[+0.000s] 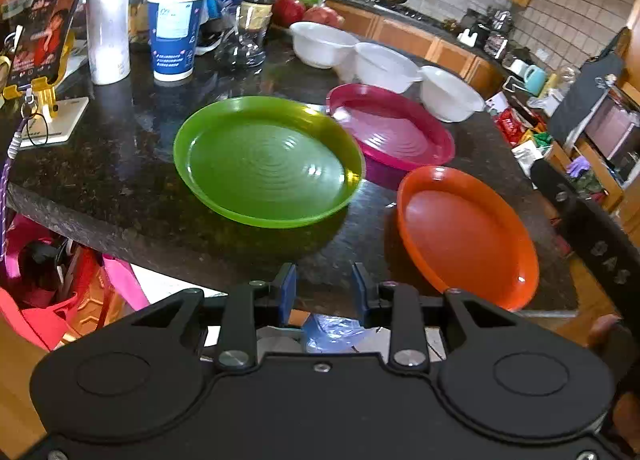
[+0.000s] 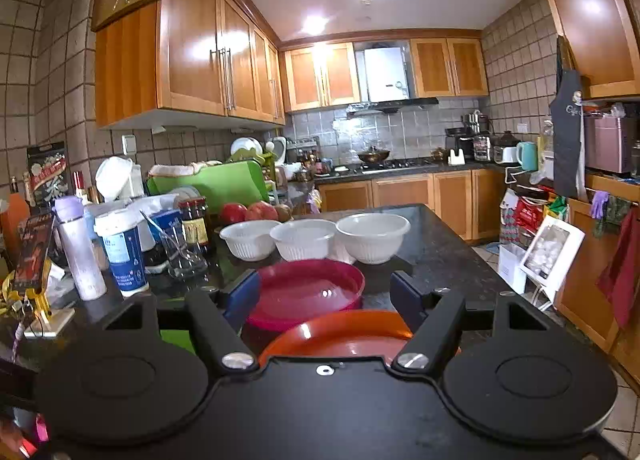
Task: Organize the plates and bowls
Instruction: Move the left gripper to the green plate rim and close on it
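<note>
Three plates lie on the dark stone counter point(image 1: 120, 163): a green plate point(image 1: 268, 161) in the middle, a magenta plate point(image 1: 394, 131) behind it to the right, and an orange plate point(image 1: 466, 236) at the near right corner. Three white bowls point(image 1: 384, 65) stand in a row behind them. My left gripper point(image 1: 324, 286) hovers open over the counter's near edge, in front of the green plate, nothing between its blue pads. My right gripper point(image 2: 324, 292) is open, above the orange plate point(image 2: 344, 334), with the magenta plate point(image 2: 306, 292) and white bowls point(image 2: 304, 238) beyond it.
At the back left of the counter stand a white bottle point(image 1: 108, 19), a blue paper cup point(image 1: 174, 31), a dark-lidded jar point(image 1: 256, 11), a glass point(image 1: 240, 47) and a phone on a yellow stand point(image 1: 40, 55). Red fruit point(image 1: 304, 11) lies behind the bowls. Pink bags point(image 1: 60, 280) sit below the counter edge.
</note>
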`<state>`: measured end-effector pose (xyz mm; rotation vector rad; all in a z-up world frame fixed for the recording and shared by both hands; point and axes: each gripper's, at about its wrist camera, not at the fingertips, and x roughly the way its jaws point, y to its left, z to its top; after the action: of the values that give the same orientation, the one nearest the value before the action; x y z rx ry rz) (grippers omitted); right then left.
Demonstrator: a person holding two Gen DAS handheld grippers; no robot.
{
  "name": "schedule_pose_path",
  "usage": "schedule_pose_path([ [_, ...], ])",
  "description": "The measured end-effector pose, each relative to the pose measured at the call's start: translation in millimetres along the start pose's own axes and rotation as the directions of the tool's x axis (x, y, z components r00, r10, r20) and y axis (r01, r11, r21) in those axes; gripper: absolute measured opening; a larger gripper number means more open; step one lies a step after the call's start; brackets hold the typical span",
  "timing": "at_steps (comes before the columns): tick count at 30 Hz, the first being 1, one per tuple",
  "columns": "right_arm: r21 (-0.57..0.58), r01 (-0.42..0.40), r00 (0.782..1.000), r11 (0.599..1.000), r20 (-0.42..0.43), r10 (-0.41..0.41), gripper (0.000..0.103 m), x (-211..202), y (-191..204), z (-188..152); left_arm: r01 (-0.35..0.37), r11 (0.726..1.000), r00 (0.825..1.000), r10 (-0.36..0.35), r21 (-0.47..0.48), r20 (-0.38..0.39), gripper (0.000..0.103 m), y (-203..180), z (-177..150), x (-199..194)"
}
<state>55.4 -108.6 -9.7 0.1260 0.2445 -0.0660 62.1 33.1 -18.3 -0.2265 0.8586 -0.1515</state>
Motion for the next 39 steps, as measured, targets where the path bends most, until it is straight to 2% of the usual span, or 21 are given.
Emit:
schedule_pose_path([
  [4,0.011,-0.02,1.0,1.0,-0.004,0.02,0.075,16.2,3.7,2.0,-0.007,1.0,1.0,0.007,0.012,0.002,0.041,8.6,10.5,8.7],
  [9,0.059,-0.073,0.991,0.996,-0.105,0.079,0.076,46.6,7.5,1.8,0.01,1.0,0.999,-0.012,0.028,0.043,0.043,22.2,23.8,12.9],
  [12,0.055,-0.083,0.984,0.995,-0.156,0.091,0.076,61.8,13.2,0.1,-0.051,0.99,0.998,0.046,0.128,0.035,0.043,22.0,35.0,20.6],
  [15,0.032,-0.107,0.977,0.994,-0.184,0.111,0.076,73.9,21.1,-0.5,-0.142,0.966,0.989,0.131,0.215,0.065,0.043,23.0,43.1,25.7],
  [18,0.014,-0.145,0.966,0.989,-0.216,0.144,0.074,85.7,30.2,-0.6,-0.175,0.952,0.983,0.155,0.253,0.095,0.043,28.5,49.3,28.8],
  [22,-0.004,-0.199,0.942,0.98,-0.277,0.19,0.058,99.4,43.6,-2.1,-0.172,0.954,0.984,0.157,0.246,0.08,0.043,40.1,60.5,34.7],
  [26,-0.005,-0.209,0.915,0.978,-0.354,0.194,0.041,117.0,56.0,-6.1,-0.181,0.947,0.983,0.166,0.266,0.079,0.042,47.6,69.4,41.2],
  [33,-0.023,-0.174,0.9,0.985,-0.41,0.149,0.04,140.9,68.6,-12.1,-0.18,0.928,0.984,0.169,0.325,0.062,0.042,60.4,81.5,58.7],
  [37,-0.037,-0.16,0.892,0.986,-0.433,0.129,0.04,154.2,76.9,-15.2,-0.158,0.933,0.987,0.156,0.324,0.032,0.042,70.0,89.0,67.6],
  [39,-0.035,-0.158,0.887,0.987,-0.443,0.126,0.037,158.1,79.2,-16.8,-0.142,0.937,0.989,0.143,0.319,0.019,0.037,74.6,91.8,70.2],
])
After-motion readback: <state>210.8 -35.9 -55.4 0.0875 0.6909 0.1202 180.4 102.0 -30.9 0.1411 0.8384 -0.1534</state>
